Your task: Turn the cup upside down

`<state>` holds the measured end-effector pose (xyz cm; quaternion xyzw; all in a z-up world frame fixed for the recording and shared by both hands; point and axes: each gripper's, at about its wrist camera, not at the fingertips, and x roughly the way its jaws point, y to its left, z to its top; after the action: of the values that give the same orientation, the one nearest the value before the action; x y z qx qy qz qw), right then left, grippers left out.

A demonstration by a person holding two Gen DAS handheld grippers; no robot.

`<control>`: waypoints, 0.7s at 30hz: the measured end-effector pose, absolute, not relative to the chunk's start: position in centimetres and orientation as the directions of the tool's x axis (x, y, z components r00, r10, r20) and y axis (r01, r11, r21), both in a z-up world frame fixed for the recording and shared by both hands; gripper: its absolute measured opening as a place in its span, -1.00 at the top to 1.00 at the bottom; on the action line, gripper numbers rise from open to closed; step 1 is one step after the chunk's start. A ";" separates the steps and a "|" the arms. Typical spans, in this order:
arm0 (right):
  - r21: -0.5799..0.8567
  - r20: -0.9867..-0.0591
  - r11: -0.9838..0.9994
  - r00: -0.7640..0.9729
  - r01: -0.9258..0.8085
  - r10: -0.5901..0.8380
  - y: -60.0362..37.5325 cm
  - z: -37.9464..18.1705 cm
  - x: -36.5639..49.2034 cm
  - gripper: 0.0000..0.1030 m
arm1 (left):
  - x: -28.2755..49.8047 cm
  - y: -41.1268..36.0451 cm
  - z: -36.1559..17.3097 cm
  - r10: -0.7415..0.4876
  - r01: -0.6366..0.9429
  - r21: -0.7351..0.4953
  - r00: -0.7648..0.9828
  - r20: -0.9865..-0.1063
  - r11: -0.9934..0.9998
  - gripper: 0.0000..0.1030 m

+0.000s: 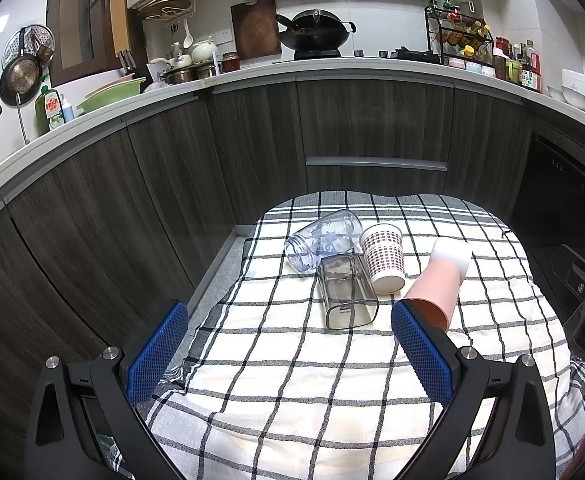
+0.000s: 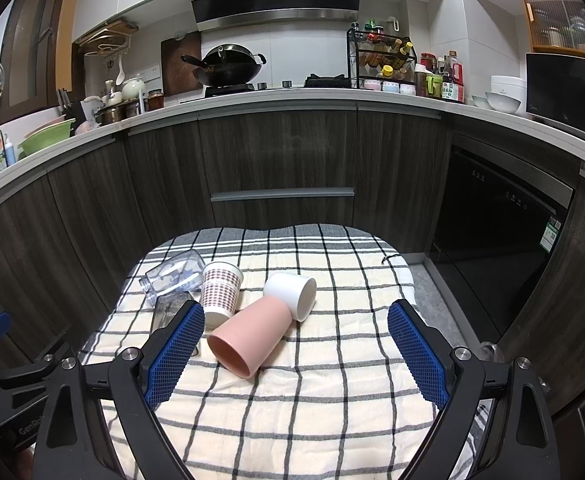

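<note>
Pink plastic cup (image 2: 252,334) on its side on the checked black-and-white cloth (image 2: 332,420), mouth toward us.

We hold both grippers low over the cloth, jaws spread wide and empty. Right gripper (image 2: 296,344): the pink cup lies just ahead of the gap, nearer the left blue pad (image 2: 174,354); contact not seen. Left gripper (image 1: 288,348): the same cup (image 1: 438,286) sits just beyond the right pad's tip. Its base touches a white cup (image 2: 292,290), also tipped over. Left of these lie a dotted paper cup (image 2: 220,292), a clear round jar (image 1: 322,244) and a clear square glass (image 1: 346,290), all on their sides, clustered together.
</note>
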<state>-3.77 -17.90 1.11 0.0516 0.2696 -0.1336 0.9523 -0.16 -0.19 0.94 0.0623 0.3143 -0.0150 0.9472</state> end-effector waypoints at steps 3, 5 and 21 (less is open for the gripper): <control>0.026 -0.528 0.959 0.818 0.283 -0.227 -17.9 1.1 -3.7 -0.81 | -0.2 -0.2 1.0 0.011 0.067 0.108 0.801 -0.598 0.992 -1.00; 0.026 -0.529 0.959 0.818 0.283 -0.227 -17.9 1.0 -3.6 -0.81 | -0.2 -0.2 0.9 0.012 0.067 0.110 0.802 -0.597 0.992 -1.00; 0.025 -0.532 0.960 0.817 0.280 -0.224 -17.5 0.8 -0.7 -0.81 | 3.3 -0.4 0.5 -0.007 0.093 0.113 0.801 -0.598 0.989 -1.00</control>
<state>-0.65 -17.49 0.78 0.0512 0.2722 -0.1324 0.9517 3.35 -0.38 0.50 0.0687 0.3142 -0.0263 0.9465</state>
